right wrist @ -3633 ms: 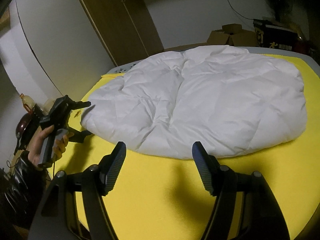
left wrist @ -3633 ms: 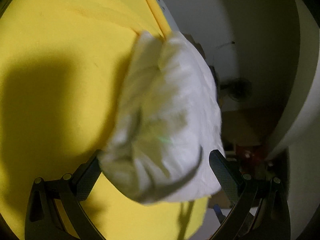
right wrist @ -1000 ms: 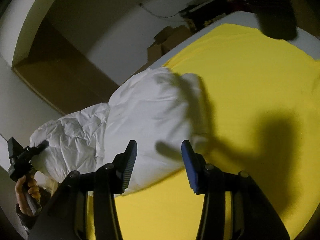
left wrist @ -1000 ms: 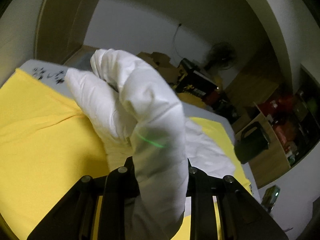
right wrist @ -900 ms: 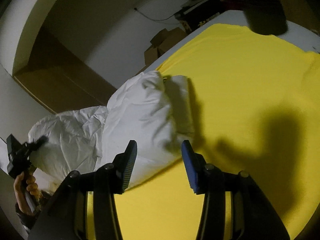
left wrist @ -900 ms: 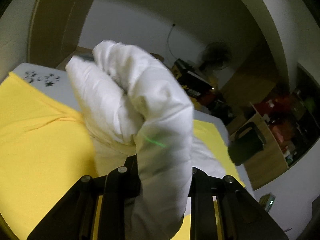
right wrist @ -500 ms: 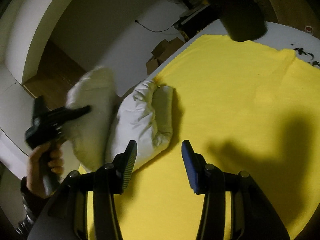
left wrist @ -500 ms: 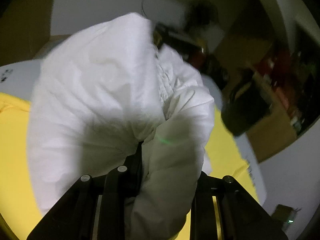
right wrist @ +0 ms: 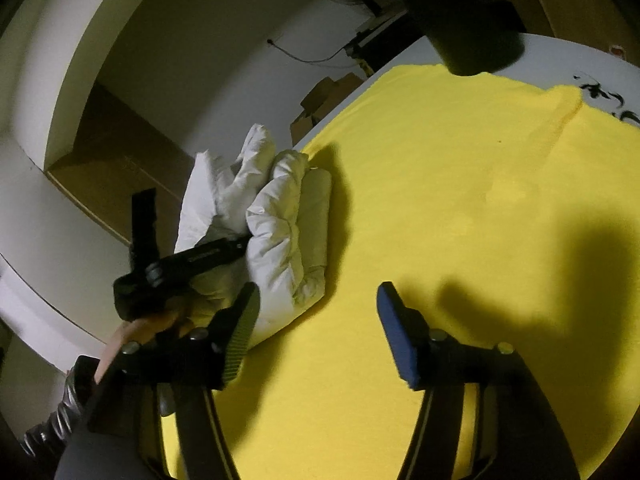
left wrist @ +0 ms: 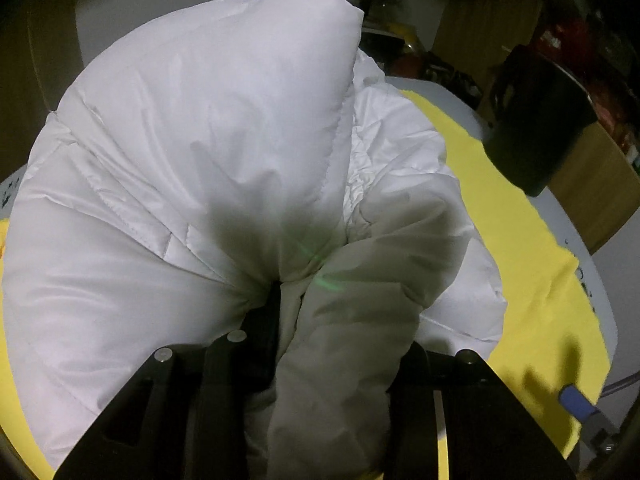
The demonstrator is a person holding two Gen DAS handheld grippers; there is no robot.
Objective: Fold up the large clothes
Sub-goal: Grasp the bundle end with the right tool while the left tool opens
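Yellow cloth [right wrist: 460, 208] covers the table under both of my tools, and it lies bare between and ahead of the right gripper [right wrist: 316, 320], whose jaws are opening with nothing between them. A second ago those fingers stood closer together and the white padded jacket [left wrist: 192, 184] lay spread well to their left; now it is bunched into a thick roll just past the left fingertip of that tool, at the table's near edge. In the left wrist view the jacket fills nearly everything ahead of the left gripper [left wrist: 332, 344]: a fat fold runs straight up from between the fingers, and the rest billows over and beyond them. Those jaws are also opening, yet the padding is still packed between them, so I read this as the start of a release rather than a finished one. Compared with a second ago, the bundle has swung over and come down onto the lower layer instead of hanging in the air. My judgement is that one fold has just been laid. Beyond the jacket, to the right of the fingers, I see a dark bin [left wrist: 540, 120] at the table's far side, and further off cardboard boxes [right wrist: 324, 100] against the wall.
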